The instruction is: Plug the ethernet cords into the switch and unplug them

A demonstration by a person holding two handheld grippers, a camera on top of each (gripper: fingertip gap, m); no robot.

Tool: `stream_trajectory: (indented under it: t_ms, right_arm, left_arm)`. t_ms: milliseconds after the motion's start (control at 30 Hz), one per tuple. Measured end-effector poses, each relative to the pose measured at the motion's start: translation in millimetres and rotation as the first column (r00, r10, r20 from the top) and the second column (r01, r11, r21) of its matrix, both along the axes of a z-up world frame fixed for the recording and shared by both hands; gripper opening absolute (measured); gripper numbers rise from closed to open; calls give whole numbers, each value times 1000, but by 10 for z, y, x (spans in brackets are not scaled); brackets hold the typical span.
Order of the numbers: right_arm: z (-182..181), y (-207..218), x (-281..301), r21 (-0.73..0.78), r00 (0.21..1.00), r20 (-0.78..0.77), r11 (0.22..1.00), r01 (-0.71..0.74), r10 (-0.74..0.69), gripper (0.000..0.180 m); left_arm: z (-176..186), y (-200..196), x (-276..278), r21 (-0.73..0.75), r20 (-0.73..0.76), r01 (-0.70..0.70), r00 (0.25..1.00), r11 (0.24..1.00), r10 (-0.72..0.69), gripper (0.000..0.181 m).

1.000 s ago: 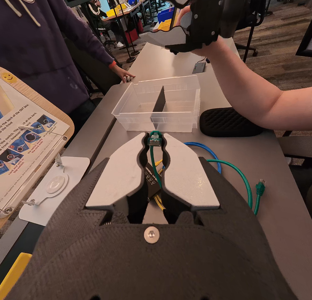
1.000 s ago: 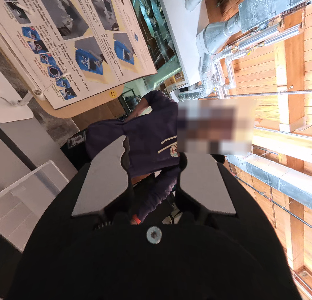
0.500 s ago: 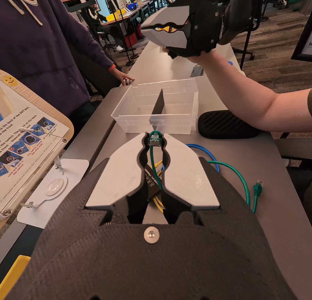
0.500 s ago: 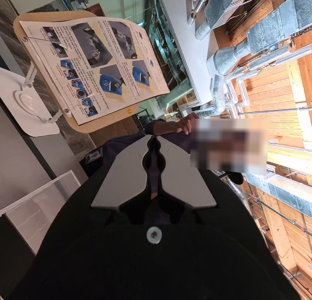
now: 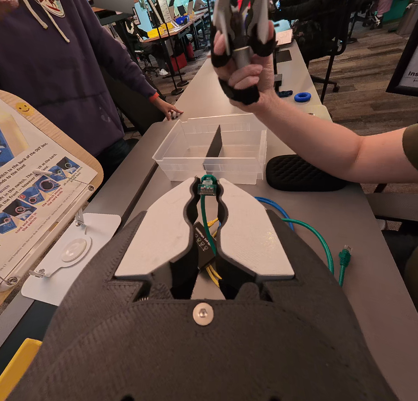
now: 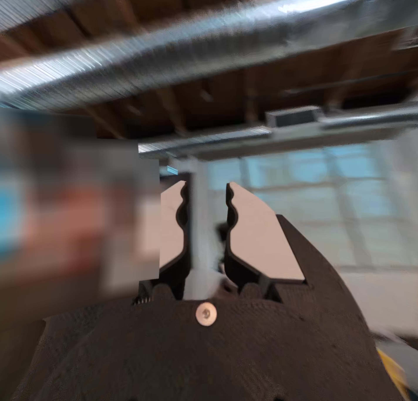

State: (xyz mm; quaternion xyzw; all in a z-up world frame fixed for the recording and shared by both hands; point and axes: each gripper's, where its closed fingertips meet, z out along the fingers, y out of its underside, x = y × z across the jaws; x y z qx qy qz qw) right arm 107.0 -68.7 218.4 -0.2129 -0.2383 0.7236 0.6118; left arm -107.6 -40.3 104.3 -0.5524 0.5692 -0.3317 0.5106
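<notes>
Left tongs (image 5: pixel 207 188) closed on clear-tipped plug of green ethernet cord (image 5: pixel 206 186), plug pinched at fingertips, cord trailing back between fingers. Small black switch box (image 5: pixel 203 243) lies under tongs on grey surface (image 5: pixel 316 205), yellow cords (image 5: pixel 213 273) beside it. Cord's other green plug (image 5: pixel 344 255) rests right of tongs. Clear plastic 2-compartment bin (image 5: pixel 212 150) just ahead. Right tongs (image 6: pixel 206 184) raised toward ceiling ducts, parted, gripping nothing.

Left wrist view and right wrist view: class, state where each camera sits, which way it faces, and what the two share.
Left wrist view: on the left gripper, facing forward over the table; it clamps the green cord plug.
Right wrist view: on the raised right gripper, facing the ceiling duct, blurred.
Shared: only the right gripper.
</notes>
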Motion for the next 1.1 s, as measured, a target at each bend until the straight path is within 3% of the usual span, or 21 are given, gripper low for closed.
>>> stream_trajectory:
  t_ms: [67, 133, 167, 233, 300, 367, 500, 567, 633, 700, 800, 900, 967, 1100]
  right_arm:
    - [-1, -184, 326, 100, 949, -142, 957, -271, 283, 17]
    - [-94, -288, 567, 217, 897, -219, 916, -339, 384, 1]
    - [-115, -283, 600, 223, 899, -236, 921, -319, 368, 1]
    - [-121, -124, 449, 118, 965, -154, 974, -194, 211, 3]
    - [-217, 67, 217, 51, 998, 36, 998, 49, -51, 6]
    - [-364, 324, 46, 54, 904, 251, 938, 343, -345, 8]
    - [-353, 546, 40, 212, 582, 330, 659, 722, -744, 13]
    - [-329, 481, -27, 350, 436, 289, 518, 781, -852, 0]
    - [-310, 402, -127, 474, 299, 221, 370, 799, -928, 0]
    - [-269, 408, -174, 549, 108, 165, 182, 816, -980, 0]
    - [-283, 401, -297, 706, -191, 21, -121, 698, -981, 0]
    - [-448, 469, -427, 830, -467, -252, -437, 346, -847, 2]
    - [-568, 543, -538, 836, -508, -369, -517, 184, -778, 1]
    - [-726, 632, -736, 864, -457, -337, -463, 196, -823, 0]
  left_arm:
    - [1, 0, 4, -11, 4, 7, 1000, 1000, -6, 12]
    - [-25, 9, 8, -18, -3, 4, 1000, 1000, -4, 13]
    - [-37, 11, 10, -16, -9, 2, 1000, 1000, -2, 13]
    - [-47, 13, 16, -8, -16, 0, 1000, 1000, 0, 13]
    - [-43, 23, 19, -8, -15, -8, 1000, 1000, 8, 13]
    - [-33, 44, 2, 0, -11, -24, 1000, 1000, 24, 13]
    - [15, 133, -51, -20, 26, -57, 998, 998, 57, 13]
    - [33, 170, -73, -46, 50, -58, 997, 997, 60, 13]
    - [49, 202, -108, -53, 68, -65, 995, 996, 69, 13]
    - [66, 210, -145, -47, 78, -63, 995, 997, 67, 13]
    - [119, 180, -188, -12, 101, -39, 994, 999, 40, 13]
    - [142, 159, -224, 26, 108, -27, 994, 999, 24, 12]
    - [146, 146, -239, 56, 103, -25, 995, 998, 19, 13]
    - [135, 141, -248, 91, 85, -36, 996, 995, 28, 13]
